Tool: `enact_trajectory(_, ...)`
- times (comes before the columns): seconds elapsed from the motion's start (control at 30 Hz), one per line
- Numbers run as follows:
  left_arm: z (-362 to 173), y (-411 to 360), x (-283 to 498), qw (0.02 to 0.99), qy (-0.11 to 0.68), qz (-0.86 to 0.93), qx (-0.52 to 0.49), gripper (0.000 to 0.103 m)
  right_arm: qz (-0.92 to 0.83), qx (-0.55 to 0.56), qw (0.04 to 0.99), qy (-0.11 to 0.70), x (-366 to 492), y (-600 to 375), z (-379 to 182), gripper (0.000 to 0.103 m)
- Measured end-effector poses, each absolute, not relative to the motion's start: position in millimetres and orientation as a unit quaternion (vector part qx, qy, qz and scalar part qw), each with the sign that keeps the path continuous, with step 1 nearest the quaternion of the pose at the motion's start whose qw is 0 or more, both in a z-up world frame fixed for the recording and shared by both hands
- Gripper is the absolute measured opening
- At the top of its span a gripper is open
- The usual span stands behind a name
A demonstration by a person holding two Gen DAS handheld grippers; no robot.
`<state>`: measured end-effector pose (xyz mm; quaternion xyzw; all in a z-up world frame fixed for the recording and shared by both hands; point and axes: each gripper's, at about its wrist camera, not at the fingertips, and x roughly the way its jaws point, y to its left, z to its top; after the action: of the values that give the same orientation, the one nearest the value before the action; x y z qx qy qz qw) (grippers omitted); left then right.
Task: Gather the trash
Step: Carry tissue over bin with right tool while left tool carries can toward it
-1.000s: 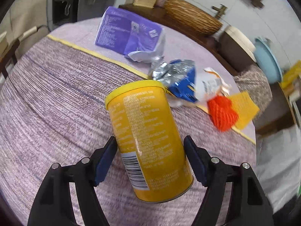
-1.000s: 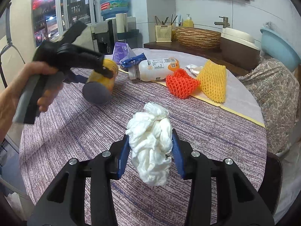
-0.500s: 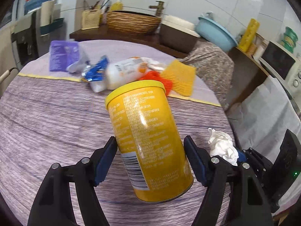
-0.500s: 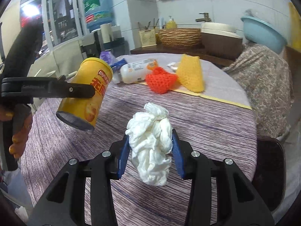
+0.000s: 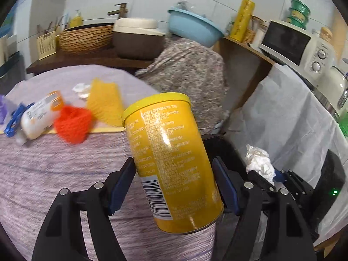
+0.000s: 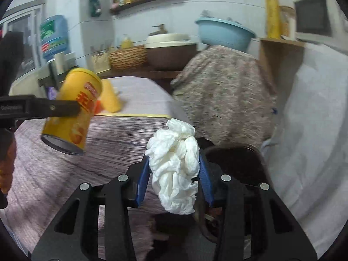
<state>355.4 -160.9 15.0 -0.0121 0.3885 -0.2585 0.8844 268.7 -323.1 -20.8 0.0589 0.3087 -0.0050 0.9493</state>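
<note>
Beyond the far edge of the table point(image 5: 54, 174), a dark bin point(image 6: 239, 163) stands on the floor, and both loads hang near it: the left gripper point(image 5: 174, 182) clamps a yellow canister point(image 5: 171, 156) and the right gripper point(image 6: 174, 182) pinches a crumpled white tissue point(image 6: 176, 167). The step in hand looks like the carry to the bin. Next, each of the 2 loads needs centring over the opening before its jaws part, while wrappers remain on the table.

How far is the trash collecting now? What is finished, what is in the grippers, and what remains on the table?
Nothing visibly binned yet. In hand: the left gripper is shut on the yellow can, the right gripper on the white tissue wad, both near the dark bin at the table edge. Left on the table: orange net, yellow net, white bottle, blue wrapper.
</note>
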Motion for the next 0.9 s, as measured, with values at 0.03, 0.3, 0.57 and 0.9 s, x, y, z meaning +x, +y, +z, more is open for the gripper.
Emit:
enact_trajectory(0.03,16,-171,357,0.884,0.386,-0.263,-0.008,0.072,-0.013,0.063,0.949,0.309,268,-333,-24,0.042)
enact_trajectory(0.3,13,-234,363,0.878,0.378,-0.292,0.019,0.072,-0.085,0.078,0.926,0.36,293,-403,-87,0.042)
enact_trajectory(0.57,-3,-286,362,0.868,0.381,-0.313,0.061,0.072,-0.119,0.102,0.905,0.395,302,-424,-141,0.081)
enact_trajectory(0.9,-41,-344,376,0.841,0.427,-0.323,0.079,0.072,-0.153,0.126,0.906,0.374,241,-438,-134,0.081)
